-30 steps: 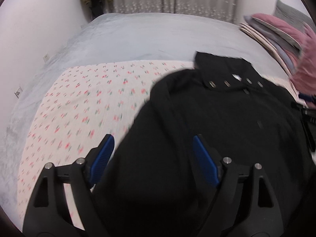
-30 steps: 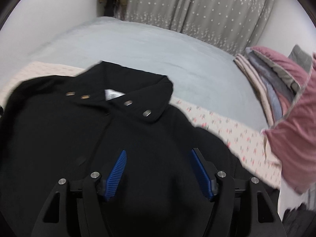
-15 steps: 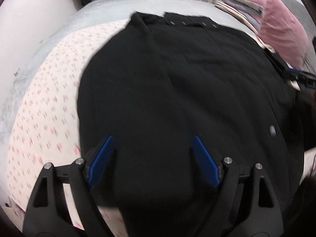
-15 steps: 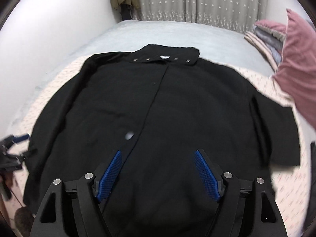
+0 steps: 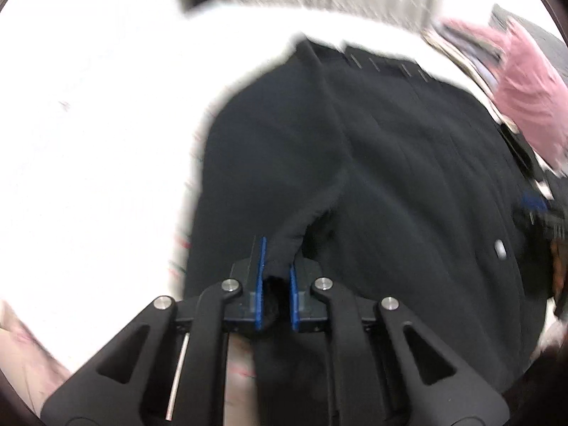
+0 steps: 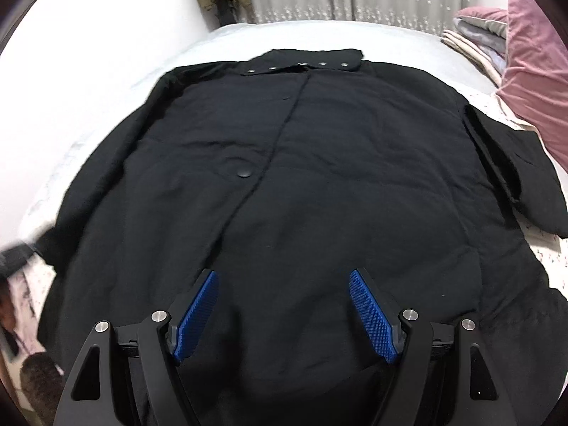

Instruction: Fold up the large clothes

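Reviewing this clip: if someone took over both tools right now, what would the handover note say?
Left tool: jaws have just closed, now shut on a pinched fold near the hem of the black coat.
Right tool: open, above the coat's lower front, gripping nothing.
Coat: spread front-up on the bed, collar away from you, sleeves out to both sides.
Done: coat laid flat, left grip taken.
Left: right grip, then all folds.

Both wrist views angled steeply down, close over the bed (image 6: 106,81) — sharing the black coat (image 5: 390,177) (image 6: 319,177).

Spread fingers (image 6: 369,314) above black coat (image 6: 319,163)
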Available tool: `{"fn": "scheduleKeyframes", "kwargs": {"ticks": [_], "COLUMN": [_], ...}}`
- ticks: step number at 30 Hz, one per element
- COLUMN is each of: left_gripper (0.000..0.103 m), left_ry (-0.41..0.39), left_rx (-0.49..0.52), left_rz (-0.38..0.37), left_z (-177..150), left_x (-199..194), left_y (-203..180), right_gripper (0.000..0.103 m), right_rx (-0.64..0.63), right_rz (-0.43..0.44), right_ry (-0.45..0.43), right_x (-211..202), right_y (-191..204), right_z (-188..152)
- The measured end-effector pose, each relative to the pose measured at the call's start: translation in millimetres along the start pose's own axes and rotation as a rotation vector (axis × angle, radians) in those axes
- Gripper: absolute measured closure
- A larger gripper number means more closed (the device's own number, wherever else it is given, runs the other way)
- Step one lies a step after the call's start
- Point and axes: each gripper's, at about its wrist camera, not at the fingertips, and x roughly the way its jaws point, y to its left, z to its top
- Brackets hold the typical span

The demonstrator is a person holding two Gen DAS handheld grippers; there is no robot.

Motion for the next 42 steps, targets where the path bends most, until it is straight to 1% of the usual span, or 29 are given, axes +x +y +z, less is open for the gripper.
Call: {"fn": "scheduleKeyframes", "kwargs": {"ticks": [1,3,6,7,10,12,13,15,16,17,19,20,21,22,23,24,25,26,27,28,29,30,31,32,34,36,37,39,42], "left_gripper": [0.091,0.091,0.091,0.091,0.091,0.091,0.091,0.091,0.091,0.091,0.091,0.090,0.089,0.084,0.075,0.072,0.070,0.059,0.050,0.032,0.025,0.025,0.025,0.024,0.024,0.024,0.024,0.023,0.022], "left_ry": [-0.044,-0.097,-0.180,-0.202,-0.217,-0.213,-0.209,-0.200,-0.192,-0.180,-0.144,-0.135,-0.121,-0.102,-0.093,-0.090,-0.106,-0.119,-0.125,-0.126,-0.130,-0.135,-0.120,-0.095,-0.045,-0.001,0.013,0.019,-0.002], "left_rx": [-0.019,-0.047,-0.057,-0.063,-0.082,-0.092,-0.095,-0.083,-0.080,-0.088,-0.118,-0.118,-0.108,-0.083,-0.058,-0.034,-0.018,-0.009,0.004,0.022,0.033,0.050,0.063,0.065,0.037,-0.025,-0.052,-0.082,-0.098], "left_rz": [0.032,0.090,0.248,0.325,0.446,0.494,0.524,0.581,0.615,0.631,0.659,0.673,0.698,0.734,0.769,0.817,0.859,0.870,0.853,0.809,0.781,0.746,0.713,0.676,0.589,0.452,0.373,0.273,0.174], "left_z": [16.6,47.1,95.6,116.0,163.4,186.5,202.2,217.7,228.1,231.2,241.1,232.5,233.0,231.3,224.0,223.1,220.6,218.5,216.4,213.4,204.5,201.1,201.7,190.7,178.7,158.6,146.7,126.9,96.3], "left_x": [-10.3,-22.8,-31.0,-29.8,-15.4,-1.2,12.9,34.0,52.2,64.4,98.0,103.2,120.1,135.6,140.4,148.8,152.0,150.3,149.0,147.1,140.2,135.9,134.5,123.1,115.9,98.7,89.3,75.3,51.4], "left_y": [14.4,40.3,78.4,95.0,135.0,153.7,167.2,176.3,185.2,183.1,194.4,196.5,197.3,194.6,189.5,186.5,181.6,181.8,177.1,168.4,168.5,159.5,150.6,148.1,138.6,125.6,118.1,104.8,74.7], "right_gripper": [0.026,0.026,0.026,0.026,0.026,0.026,0.026,0.026,0.026,0.026,0.026,0.026,0.026,0.026,0.026,0.026,0.026,0.026,0.026,0.026,0.026,0.026,0.026,0.026,0.026,0.026,0.026,0.026,0.025], "right_rx": [0.001,0.002,0.003,0.004,0.005,0.006,0.006,0.005,0.004,0.004,0.005,0.008,0.012,0.016,0.020,0.022,0.022,0.019,0.016,0.014,0.013,0.013,0.017,0.021,0.041,0.064,0.074,0.096,0.131], "right_rz": [-0.009,-0.018,-0.035,-0.041,-0.059,-0.074,-0.084,-0.099,-0.105,-0.112,-0.125,-0.130,-0.133,-0.135,-0.139,-0.142,-0.142,-0.140,-0.139,-0.141,-0.146,-0.151,-0.156,-0.158,-0.160,-0.151,-0.141,-0.121,-0.134], "right_ry": [-0.001,-0.003,-0.007,-0.006,-0.005,-0.003,-0.001,0.002,0.002,0.003,0.007,0.011,0.015,0.018,0.023,0.027,0.031,0.036,0.039,0.039,0.036,0.030,0.024,0.020,0.000,-0.029,-0.042,-0.074,-0.110], "right_x": [1.1,2.0,5.3,6.9,10.6,13.5,14.7,17.1,17.5,18.1,21.2,22.7,24.2,25.5,26.9,27.0,26.7,26.1,24.7,22.6,19.4,15.8,11.6,8.1,-7.1,-27.9,-38.8,-63.4,-89.4], "right_y": [-1.4,-3.0,-4.3,-4.7,-6.6,-7.6,-8.4,-10.3,-11.1,-11.6,-14.3,-16.0,-17.7,-18.5,-20.8,-22.5,-23.2,-24.6,-25.4,-26.2,-27.1,-28.7,-30.0,-30.9,-36.5,-43.2,-46.9,-58.3,-83.3], "right_z": [-0.5,-2.3,-0.6,-0.2,0.7,1.5,2.4,4.0,4.3,4.8,5.7,6.1,6.8,7.2,7.7,7.8,8.0,8.4,8.7,9.2,9.3,9.5,9.7,9.4,7.7,4.4,2.7,-0.1,4.7]}}
